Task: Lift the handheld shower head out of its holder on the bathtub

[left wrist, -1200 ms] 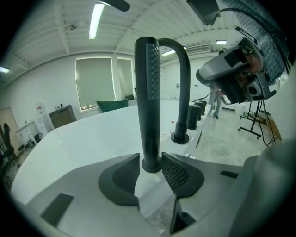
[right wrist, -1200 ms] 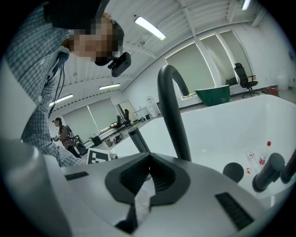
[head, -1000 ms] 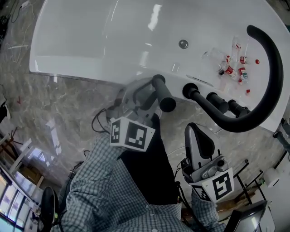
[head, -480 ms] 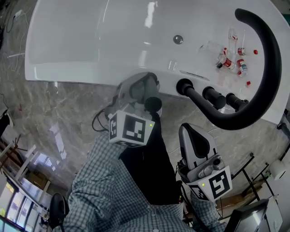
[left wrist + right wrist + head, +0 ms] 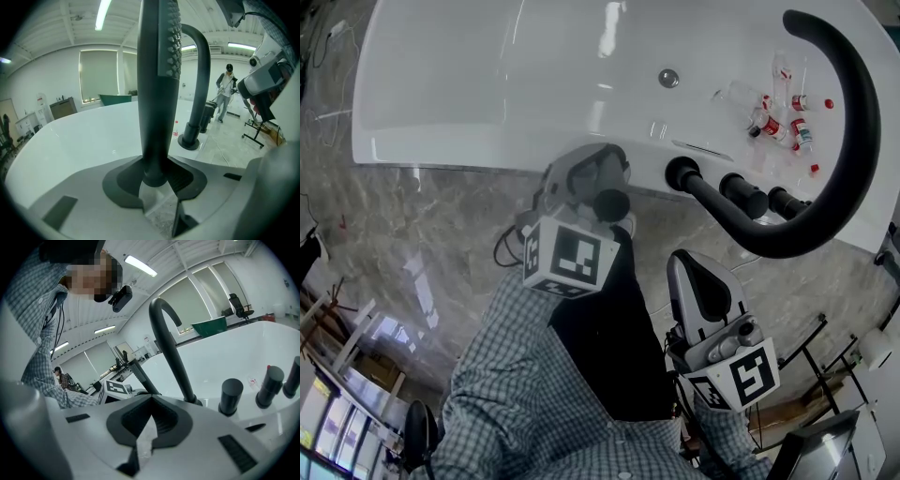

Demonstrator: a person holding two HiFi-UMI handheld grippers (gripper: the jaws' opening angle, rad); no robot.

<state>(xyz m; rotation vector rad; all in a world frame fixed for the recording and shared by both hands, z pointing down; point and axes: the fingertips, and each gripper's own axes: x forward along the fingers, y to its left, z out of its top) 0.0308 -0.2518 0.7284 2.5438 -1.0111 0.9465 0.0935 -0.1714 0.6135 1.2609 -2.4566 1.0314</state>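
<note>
white bathtub on grey marble floor, big hall behind with ceiling strip lights and windows. landmark = black faucet spout. left of the spout base, at the tub's near rim: left gripper clenched on the shower head handle. its long axis is upright, head end up toward the head camera, nozzle face turned to the spout. near side of the spout, over the floor: right gripper, jaws together on nothing. knobs just right of the spout base, small bottles on the ledge inside the spout's arc
</note>
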